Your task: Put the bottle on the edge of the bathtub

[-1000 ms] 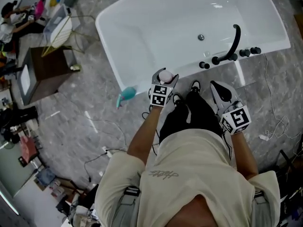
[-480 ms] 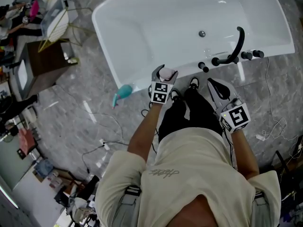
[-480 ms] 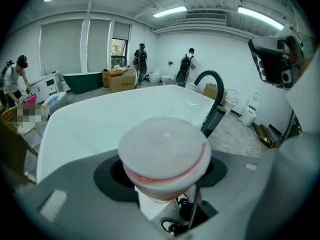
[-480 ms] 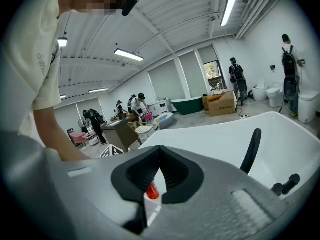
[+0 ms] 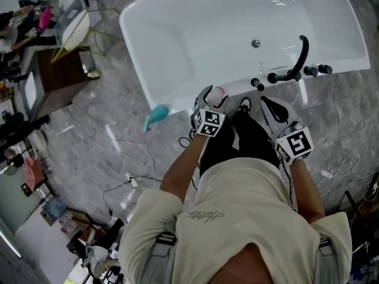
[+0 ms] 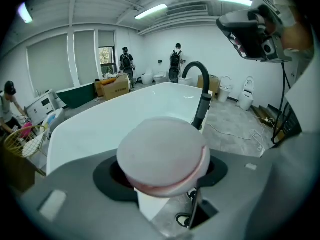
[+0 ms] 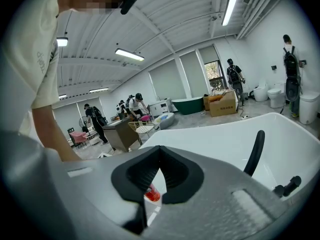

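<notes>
A white bottle with a pale pink cap (image 5: 217,93) is clamped in my left gripper (image 5: 213,96), right at the near rim of the white bathtub (image 5: 172,52). In the left gripper view the bottle's cap (image 6: 162,154) fills the space between the jaws of the left gripper (image 6: 161,171), with the tub behind it. My right gripper (image 5: 273,107) hovers just below the tub's near rim, close to the black faucet (image 5: 298,57). In its own view the right gripper (image 7: 160,159) has its pads together and nothing is held.
Black tap knobs (image 5: 315,70) sit on the tub's rim right of the faucet. A teal object (image 5: 156,116) lies on the grey marble floor left of my left gripper. Cables (image 5: 127,176) run across the floor. A dark wooden table (image 5: 56,78) stands far left.
My left gripper has shifted a little to the right along the tub's near rim with the bottle in it, and its marker cube has turned. The right gripper has hardly moved.
</notes>
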The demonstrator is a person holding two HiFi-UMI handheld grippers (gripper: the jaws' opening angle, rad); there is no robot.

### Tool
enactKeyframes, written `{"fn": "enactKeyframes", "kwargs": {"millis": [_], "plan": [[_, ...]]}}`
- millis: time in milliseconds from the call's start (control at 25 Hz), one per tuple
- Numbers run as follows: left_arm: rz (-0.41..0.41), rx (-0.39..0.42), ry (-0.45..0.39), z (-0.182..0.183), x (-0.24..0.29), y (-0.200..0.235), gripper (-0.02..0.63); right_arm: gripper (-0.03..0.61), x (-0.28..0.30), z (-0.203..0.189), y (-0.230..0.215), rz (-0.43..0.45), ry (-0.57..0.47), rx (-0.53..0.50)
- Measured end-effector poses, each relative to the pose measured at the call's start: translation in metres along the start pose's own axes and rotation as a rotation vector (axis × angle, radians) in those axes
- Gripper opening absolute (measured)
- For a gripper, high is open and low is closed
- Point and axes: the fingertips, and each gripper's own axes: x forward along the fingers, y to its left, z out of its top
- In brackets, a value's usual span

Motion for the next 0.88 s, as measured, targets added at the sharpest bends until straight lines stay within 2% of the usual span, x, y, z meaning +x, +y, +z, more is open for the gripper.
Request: {"fn": "enactKeyframes", "kwargs": {"millis": [320,520,880], "plan": [[0.006,-0.007,0.018,-0.004,0.001,-0.006,0.332,0.002,-0.008,0.000,0.012,-0.012,-0.013,-0.006],[-0.021,-0.016,-0.035,0.005,-0.010,-0.010,0.365,0.002,-0.017,0.003,0.024,-0.033,-0.027,-0.032],[-0.010,-0.064,-0.168,0.019,-0.060,-0.001,0.351,0.002,-0.030,0.004,0.052,-0.072,-0.044,-0.087]]}}
